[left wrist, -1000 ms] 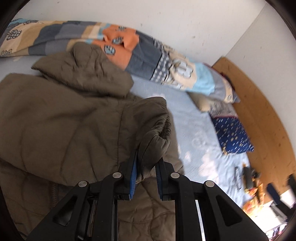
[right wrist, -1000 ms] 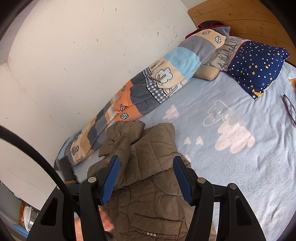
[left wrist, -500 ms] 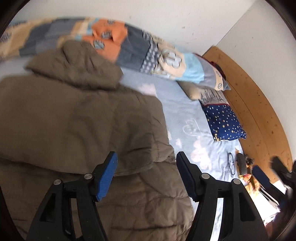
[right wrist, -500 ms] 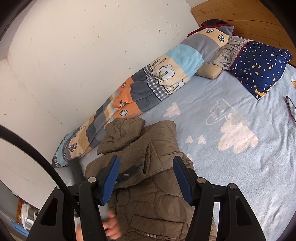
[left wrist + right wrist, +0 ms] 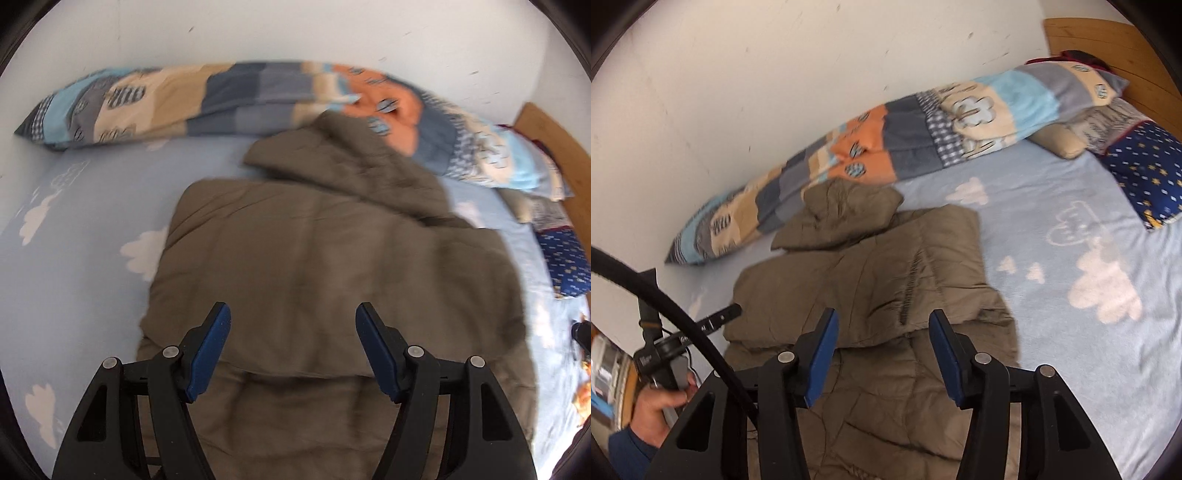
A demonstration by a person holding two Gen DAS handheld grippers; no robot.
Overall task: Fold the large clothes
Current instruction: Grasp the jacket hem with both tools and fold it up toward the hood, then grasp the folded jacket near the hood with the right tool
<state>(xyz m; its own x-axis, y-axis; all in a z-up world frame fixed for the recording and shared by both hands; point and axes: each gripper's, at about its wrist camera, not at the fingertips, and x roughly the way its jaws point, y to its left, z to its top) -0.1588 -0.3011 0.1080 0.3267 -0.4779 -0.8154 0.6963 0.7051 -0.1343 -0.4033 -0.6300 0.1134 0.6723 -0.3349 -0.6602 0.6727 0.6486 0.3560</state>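
Jacket (image 5: 332, 266) unlabelled; left gripper (image 5: 293, 345) opening, right gripper (image 5: 882, 350) closing, both empty.

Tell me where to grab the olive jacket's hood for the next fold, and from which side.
Probably pinch the hood at its free tip by the patchwork quilt, approaching from the quilt side: it lies flat beyond the folded body, so its far edge looks loose and liftable.

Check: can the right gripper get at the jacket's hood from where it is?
Probably yes. The right gripper hangs over the olive jacket, its jaws closing with nothing between them. The hood lies uncovered ahead beside the patchwork blanket. The left gripper sits off to the side, clear of that path.
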